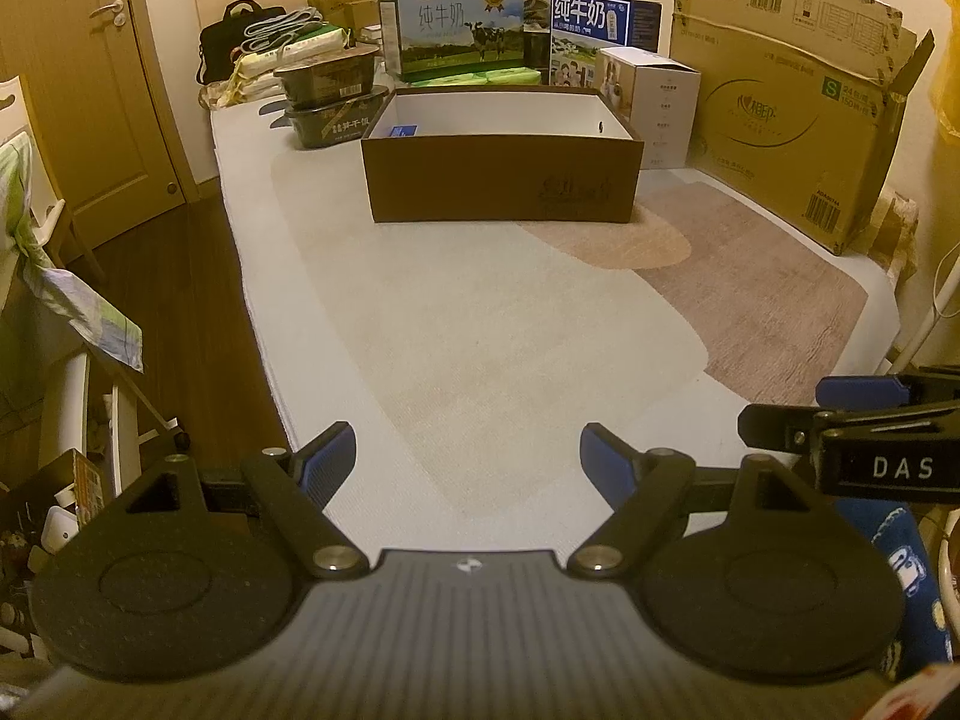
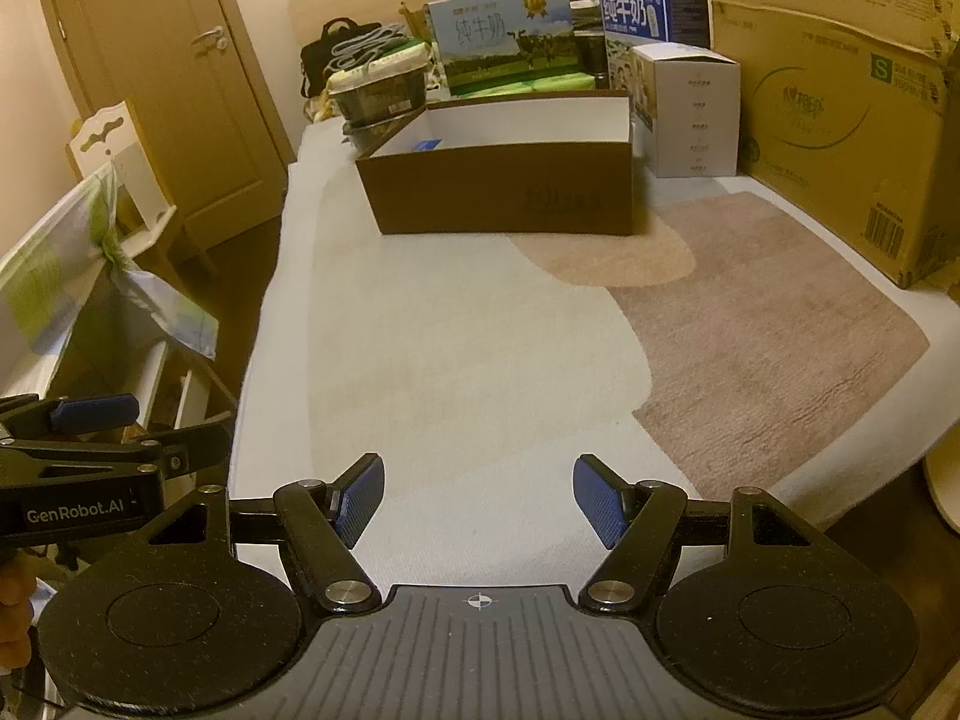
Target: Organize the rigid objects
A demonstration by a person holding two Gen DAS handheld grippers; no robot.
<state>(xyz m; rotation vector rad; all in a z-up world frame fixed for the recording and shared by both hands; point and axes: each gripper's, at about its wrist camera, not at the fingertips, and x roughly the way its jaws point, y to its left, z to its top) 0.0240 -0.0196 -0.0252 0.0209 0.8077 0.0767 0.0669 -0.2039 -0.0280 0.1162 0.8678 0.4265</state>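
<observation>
An open brown cardboard box (image 1: pixel 503 180) (image 2: pixel 504 192) with a white inside stands far ahead on a bed covered by a pale patterned mat (image 1: pixel 480 324). A small blue item (image 1: pixel 403 131) (image 2: pixel 427 145) lies in the box's back left corner. My left gripper (image 1: pixel 468 462) hangs open over the near end of the bed, nothing between its blue pads. My right gripper (image 2: pixel 478 495) is open and empty too, beside the left one. Each gripper shows at the edge of the other's view: the right gripper (image 1: pixel 864 420), the left gripper (image 2: pixel 96 438).
Behind the brown box stand milk cartons (image 1: pixel 459 30), a white box (image 1: pixel 657 102) and dark food tubs (image 1: pixel 333 102). A big cardboard carton (image 1: pixel 792 108) leans at the right wall. Left of the bed are wooden floor (image 1: pixel 180 300), a door (image 1: pixel 96 72) and a cloth-draped chair (image 2: pixel 90 276).
</observation>
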